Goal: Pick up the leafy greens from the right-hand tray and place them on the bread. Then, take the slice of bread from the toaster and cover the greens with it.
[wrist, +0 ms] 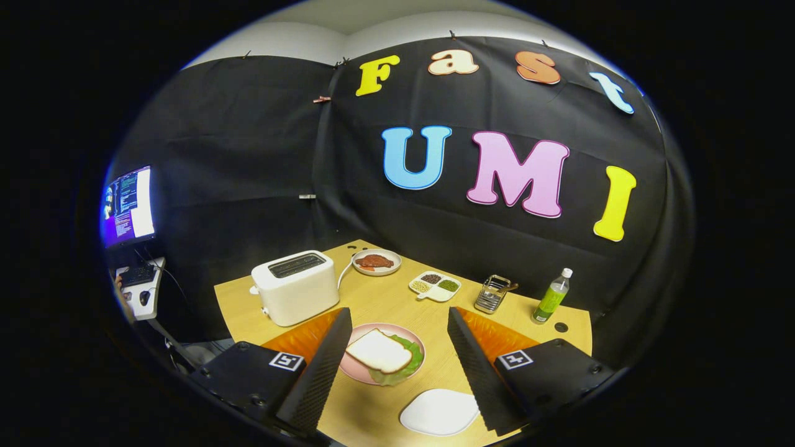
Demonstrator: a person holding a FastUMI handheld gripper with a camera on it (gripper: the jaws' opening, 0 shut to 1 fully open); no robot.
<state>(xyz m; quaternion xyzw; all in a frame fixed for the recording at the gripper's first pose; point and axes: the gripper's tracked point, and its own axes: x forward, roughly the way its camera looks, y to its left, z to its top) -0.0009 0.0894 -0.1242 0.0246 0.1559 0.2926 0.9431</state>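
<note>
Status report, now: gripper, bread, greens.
Gripper open, holding nothing, above the table. Bread slice lies on the leafy greens on the pink plate. White tray bare. Nothing in the way.

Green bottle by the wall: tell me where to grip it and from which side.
The green bottle stands upright, apart from the wire rack beside it. Probably best to bring the open claw in level from the front and close on the straight body below the white cap, where the sides run parallel.
</note>
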